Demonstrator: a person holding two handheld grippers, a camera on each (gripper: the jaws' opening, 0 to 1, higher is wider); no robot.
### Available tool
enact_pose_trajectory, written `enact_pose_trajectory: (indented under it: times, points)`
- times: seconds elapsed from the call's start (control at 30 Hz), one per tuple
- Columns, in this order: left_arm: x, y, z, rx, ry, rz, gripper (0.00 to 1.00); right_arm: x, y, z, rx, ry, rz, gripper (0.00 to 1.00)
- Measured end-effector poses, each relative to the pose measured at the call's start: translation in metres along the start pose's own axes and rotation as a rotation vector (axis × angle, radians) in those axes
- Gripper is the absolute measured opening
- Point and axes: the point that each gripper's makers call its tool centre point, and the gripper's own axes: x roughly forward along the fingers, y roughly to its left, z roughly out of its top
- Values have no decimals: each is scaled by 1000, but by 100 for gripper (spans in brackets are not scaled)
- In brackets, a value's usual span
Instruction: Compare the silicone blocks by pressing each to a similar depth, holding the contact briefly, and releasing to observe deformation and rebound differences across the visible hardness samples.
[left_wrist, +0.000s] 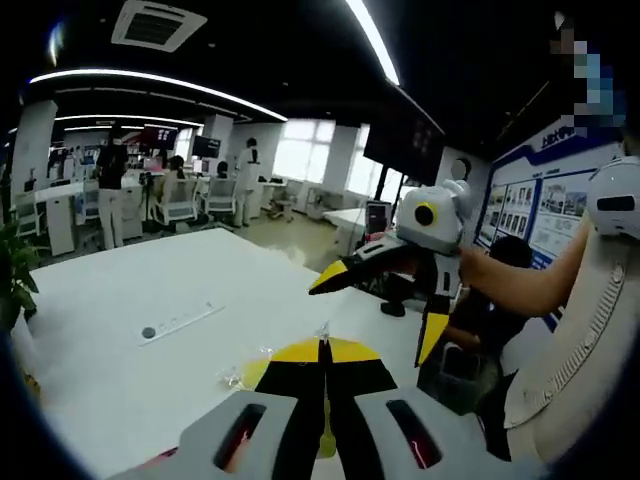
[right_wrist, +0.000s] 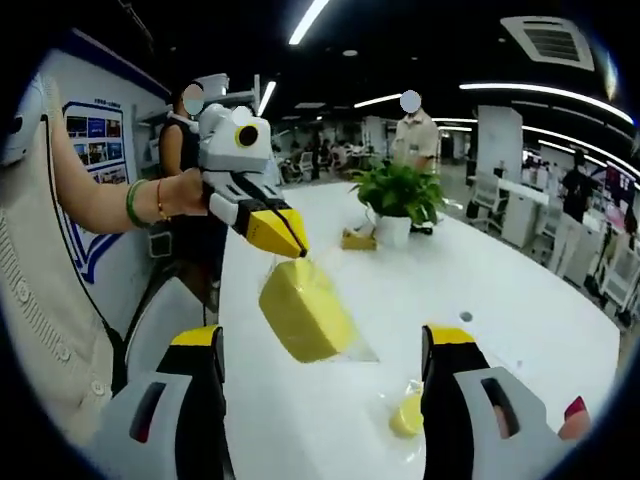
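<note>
A large yellow block (right_wrist: 303, 311) in a clear bag is pinched aloft by the left gripper (right_wrist: 285, 232), jaws pressed together on the bag's top. The right gripper (right_wrist: 330, 385) is spread wide. A smaller yellow sample (right_wrist: 405, 414) lies on the white table (right_wrist: 500, 290). For pressing, the block should probably be laid flat first.

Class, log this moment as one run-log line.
left gripper: shut on bagged yellow block, lifted | right gripper: open, empty | small yellow block: on white table

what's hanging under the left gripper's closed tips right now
In the right gripper view, the left gripper hangs a yellow silicone block in a clear bag above the white table. Its tips cover the pinched bag top.
</note>
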Motion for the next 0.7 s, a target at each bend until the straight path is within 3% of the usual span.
enact_pose_trajectory:
  times: [0.4,0.7]
  points:
    - [6,-11,-5,26,45,-48,0,33,7,-7,-25,70,85,74]
    - [9,-13,-7,34,64,-61,0,45,10,-12,-30,94,139,67]
